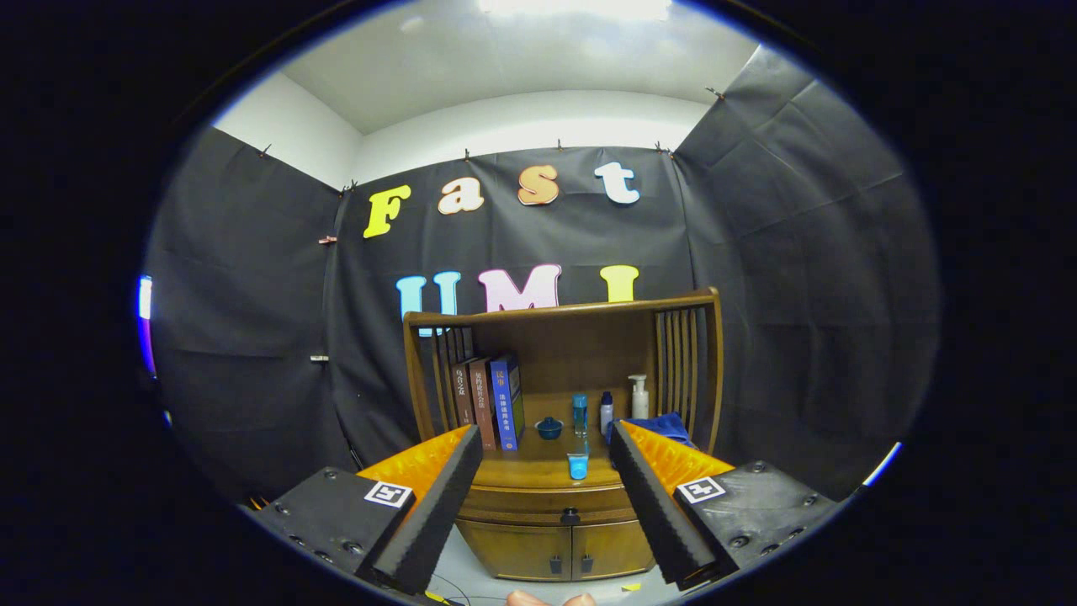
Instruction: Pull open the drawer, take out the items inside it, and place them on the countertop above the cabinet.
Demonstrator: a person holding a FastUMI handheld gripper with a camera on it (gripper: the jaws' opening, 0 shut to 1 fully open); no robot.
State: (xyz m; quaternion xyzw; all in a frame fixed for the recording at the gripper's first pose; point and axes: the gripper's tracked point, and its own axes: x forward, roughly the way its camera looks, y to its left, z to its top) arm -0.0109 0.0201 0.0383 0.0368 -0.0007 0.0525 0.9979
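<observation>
Gripper: the gripper (545, 438) hangs in front of a wooden cabinet (555, 505), its two fingers spread wide with nothing between the pads.
Cabinet: seen in the gap between the fingers and well beyond them; it has a countertop (538, 473), a slatted hutch above with a curved top rail, and two doors at the bottom.
Drawer: the drawer (547, 507) runs under the countertop, closed, with one dark knob (571, 515) at its middle, beyond the fingers and between them.
Doors: two, side by side below the drawer, each with a small dark pull.
Books: three books (490, 402) stand upright on the countertop, just beyond the left fingertip.
Bowl: one small dark blue lidded bowl (549, 427), right of the books.
Bottles: three; a blue one (580, 413), a smaller white one (607, 411) and a white pump bottle (639, 396), in a row toward the right finger.
Cup: one light blue cup (577, 465) near the countertop's front edge, between the fingers.
Cloth: one blue cloth (669, 425), partly hidden behind the right fingertip.
In the way: nothing lies between the fingers and the drawer front.
</observation>
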